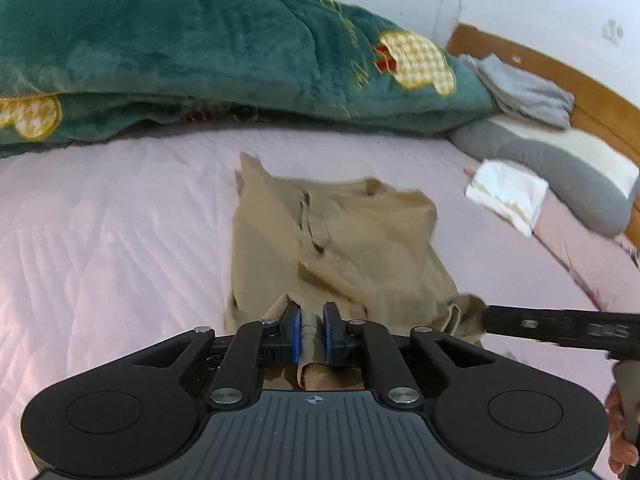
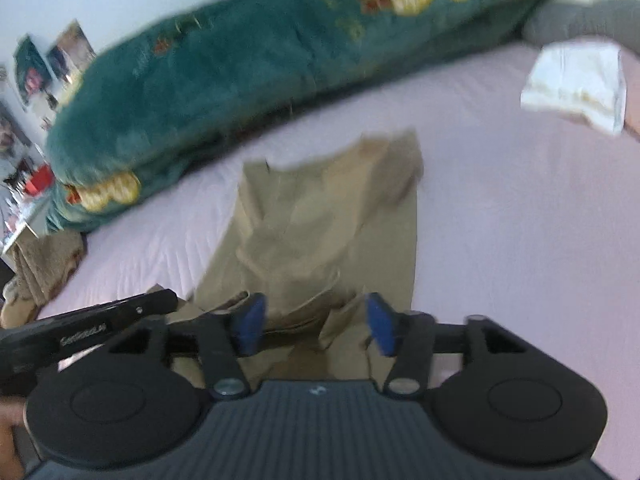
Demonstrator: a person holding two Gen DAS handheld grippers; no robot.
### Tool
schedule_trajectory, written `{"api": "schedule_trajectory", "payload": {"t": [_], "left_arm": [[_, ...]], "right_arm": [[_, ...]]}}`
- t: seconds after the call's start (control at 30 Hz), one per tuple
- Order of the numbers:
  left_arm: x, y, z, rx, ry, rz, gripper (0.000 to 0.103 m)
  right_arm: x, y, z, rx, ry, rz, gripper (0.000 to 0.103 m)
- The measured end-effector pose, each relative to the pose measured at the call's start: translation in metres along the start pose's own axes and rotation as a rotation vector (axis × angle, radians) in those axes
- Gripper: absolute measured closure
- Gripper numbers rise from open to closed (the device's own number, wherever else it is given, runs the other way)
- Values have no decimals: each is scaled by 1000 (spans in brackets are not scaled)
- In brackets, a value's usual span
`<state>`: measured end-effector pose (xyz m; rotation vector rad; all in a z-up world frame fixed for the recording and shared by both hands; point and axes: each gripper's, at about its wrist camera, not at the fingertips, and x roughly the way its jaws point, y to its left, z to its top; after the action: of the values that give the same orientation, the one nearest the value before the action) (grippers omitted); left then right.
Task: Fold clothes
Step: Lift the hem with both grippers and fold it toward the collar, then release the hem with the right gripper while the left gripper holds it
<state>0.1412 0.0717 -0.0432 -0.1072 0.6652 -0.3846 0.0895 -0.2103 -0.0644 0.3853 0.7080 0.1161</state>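
Khaki trousers (image 1: 340, 240) lie partly folded on the pink bed sheet (image 1: 120, 220), lengthwise away from me. My left gripper (image 1: 313, 330) stands at their near edge, its blue pads close together with a fold of the khaki cloth pinched between them. In the right wrist view the same trousers (image 2: 320, 220) stretch ahead. My right gripper (image 2: 314, 324) is open over their near end, pads wide apart, with the cloth lying loose below and between them. The right gripper's black finger (image 1: 560, 326) reaches in from the right beside the trousers' corner.
A thick green blanket (image 1: 200, 52) is heaped along the far side of the bed. A white folded cloth (image 1: 508, 196), a grey pillow (image 1: 560, 168) and grey clothes (image 1: 524, 92) lie at the right by the wooden headboard (image 1: 600, 100). A brown cloth (image 2: 40, 272) hangs at the bed's left edge.
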Motion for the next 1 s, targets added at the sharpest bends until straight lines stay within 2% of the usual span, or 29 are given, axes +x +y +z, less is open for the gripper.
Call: {"api": "schedule_trajectory", "payload": {"t": [0.03,0.13,0.27,0.33,0.43,0.5,0.53,0.6,0.7,0.8,0.87,0.93,1.0], "left_arm": [[-5,2,4,-6,-20,2,86],[-26,3,13,-11,-92,14,86],[-45,-3,11,-4,-95,-23,86],[-44,-15,2,60,-58,-47,85],[-15,-25,-17,114,57,-71,84],[16,-20,-34,131,166,2,83],[26,-15,-41,131,200,35,85],[20,-8,-45,118,182,46,84],[-9,-2,-41,118,116,66,84],[-50,1,-43,144,55,27,83],[-71,-3,-53,217,46,19,79],[-79,-6,-65,291,60,9,78],[-77,-5,-76,320,84,6,78]], "right_arm": [[-8,2,0,-18,-21,8,34],[-25,15,-7,-83,-25,108,32],[-5,36,-15,-183,51,150,32],[8,44,-20,-205,82,156,32],[37,43,-24,-176,135,131,32],[58,35,-27,-153,185,21,32],[62,30,-29,-146,206,-6,33],[52,24,-26,-108,187,-4,33],[15,29,-27,-127,122,-7,32],[-22,26,-42,-119,89,33,31],[-35,28,-58,-122,110,51,31],[-44,32,-76,-144,127,61,31],[-41,39,-89,-194,126,45,31]]}}
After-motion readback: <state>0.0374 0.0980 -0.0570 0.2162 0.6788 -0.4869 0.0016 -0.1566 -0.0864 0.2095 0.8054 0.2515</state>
